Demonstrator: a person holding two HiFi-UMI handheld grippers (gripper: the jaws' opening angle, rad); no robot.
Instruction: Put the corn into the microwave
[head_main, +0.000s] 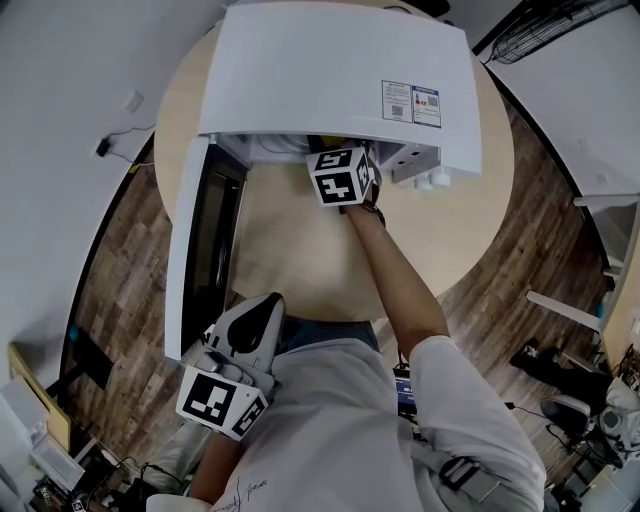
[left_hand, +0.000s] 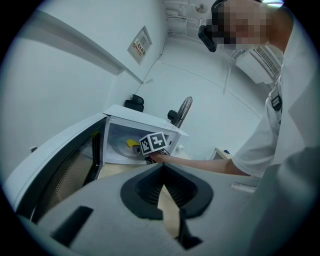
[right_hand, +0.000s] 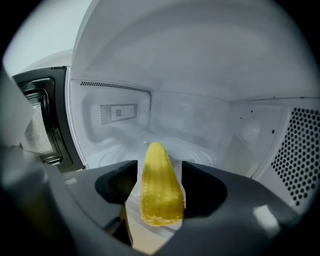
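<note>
The yellow corn (right_hand: 159, 186) lies lengthwise between the jaws of my right gripper (right_hand: 160, 165), inside the white microwave (head_main: 340, 80). Thin gaps show along its sides, so the jaws stand open around it. It rests over the glass turntable (right_hand: 120, 150). From the left gripper view, the corn (left_hand: 132, 144) shows as a yellow patch in the cavity, beside the right gripper's marker cube (left_hand: 154, 143). The microwave door (head_main: 205, 250) hangs wide open on the left. My left gripper (head_main: 262, 308) is held back near the person's body, its tips together and holding nothing.
The microwave stands on a round wooden table (head_main: 290, 250), and its open door juts toward the table's near edge. The person's bare forearm (head_main: 400, 280) reaches across the table. Cables and chair bases lie on the wood floor (head_main: 520, 300) around it.
</note>
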